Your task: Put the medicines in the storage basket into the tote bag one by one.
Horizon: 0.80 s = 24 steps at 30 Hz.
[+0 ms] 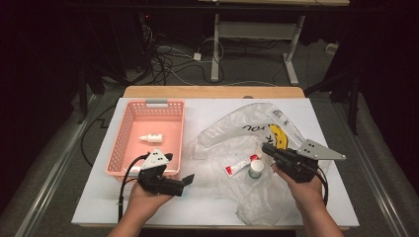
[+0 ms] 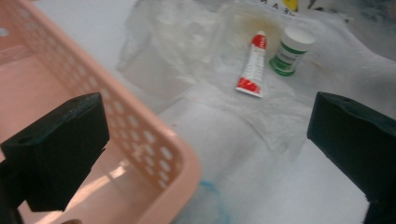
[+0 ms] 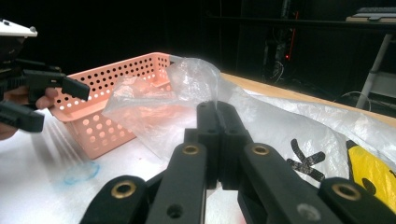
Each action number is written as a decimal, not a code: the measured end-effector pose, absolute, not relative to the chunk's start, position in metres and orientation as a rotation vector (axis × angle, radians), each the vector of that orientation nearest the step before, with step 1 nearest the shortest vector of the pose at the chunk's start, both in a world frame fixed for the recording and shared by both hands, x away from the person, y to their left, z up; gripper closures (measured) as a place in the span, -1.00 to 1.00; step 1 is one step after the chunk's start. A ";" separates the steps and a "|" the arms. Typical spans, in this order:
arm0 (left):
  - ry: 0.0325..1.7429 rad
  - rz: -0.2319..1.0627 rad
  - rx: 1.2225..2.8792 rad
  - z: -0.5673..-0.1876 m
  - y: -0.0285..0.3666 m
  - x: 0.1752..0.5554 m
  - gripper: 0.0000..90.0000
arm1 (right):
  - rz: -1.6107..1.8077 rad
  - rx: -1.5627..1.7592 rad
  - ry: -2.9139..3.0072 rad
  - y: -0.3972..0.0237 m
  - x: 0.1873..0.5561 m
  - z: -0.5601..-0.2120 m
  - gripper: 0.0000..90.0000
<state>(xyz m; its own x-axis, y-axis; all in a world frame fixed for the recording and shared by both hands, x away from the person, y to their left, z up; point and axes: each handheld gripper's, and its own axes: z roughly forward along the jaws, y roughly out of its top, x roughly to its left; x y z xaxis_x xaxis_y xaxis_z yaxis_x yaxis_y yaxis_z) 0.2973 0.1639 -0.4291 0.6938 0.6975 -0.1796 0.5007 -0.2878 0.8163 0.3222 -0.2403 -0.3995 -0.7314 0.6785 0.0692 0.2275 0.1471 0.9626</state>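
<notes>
A clear plastic bag (image 1: 237, 133) with a yellow smiley print lies on the right half of the white table top. A red-and-white tube (image 1: 241, 165) and a green-and-white jar (image 1: 255, 169) rest under its film. My right gripper (image 1: 267, 148) is shut on the bag's film, which rises from its fingertips in the right gripper view (image 3: 218, 109). My left gripper (image 1: 179, 169) is open and holds nothing, by the near right corner of the pink basket (image 1: 123, 128). In the left gripper view the tube (image 2: 252, 65) and jar (image 2: 290, 50) lie ahead of the gripper (image 2: 208, 114).
A small white bottle (image 1: 150, 138) lies inside the basket. The basket rim (image 2: 154, 140) passes under my left jaw. A faint blue mark (image 3: 81, 172) shows on the white top (image 1: 207, 197). Desk legs and cables stand on the floor beyond the far edge.
</notes>
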 end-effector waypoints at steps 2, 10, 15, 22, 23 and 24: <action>0.954 0.265 1.939 -0.428 0.173 0.300 -1.00 | 1.612 0.867 2.048 -0.241 0.323 -0.400 1.00; 1.054 0.324 1.914 -0.427 0.204 0.306 -1.00 | 1.611 0.877 2.046 -0.242 0.323 -0.400 1.00; 1.116 0.351 1.921 -0.431 0.222 0.310 -1.00 | 1.610 0.875 2.046 -0.242 0.323 -0.401 1.00; 1.193 0.375 1.910 -0.434 0.244 0.311 -1.00 | 1.611 0.874 2.045 -0.243 0.323 -0.401 1.00; 1.202 0.384 1.911 -0.434 0.246 0.311 -1.00 | 1.612 0.876 2.045 -0.243 0.323 -0.400 1.00; 1.208 0.390 1.915 -0.434 0.248 0.311 -1.00 | 1.612 0.877 2.045 -0.244 0.323 -0.400 1.00</action>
<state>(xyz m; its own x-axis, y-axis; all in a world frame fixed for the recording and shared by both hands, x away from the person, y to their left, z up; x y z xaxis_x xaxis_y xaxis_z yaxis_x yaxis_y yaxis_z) 0.3110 0.2477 -0.4344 0.4919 0.8563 -0.1574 0.6029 -0.2046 0.7712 0.3230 -0.2436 -0.4004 -0.7275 0.6820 0.0745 0.2316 0.1420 0.9624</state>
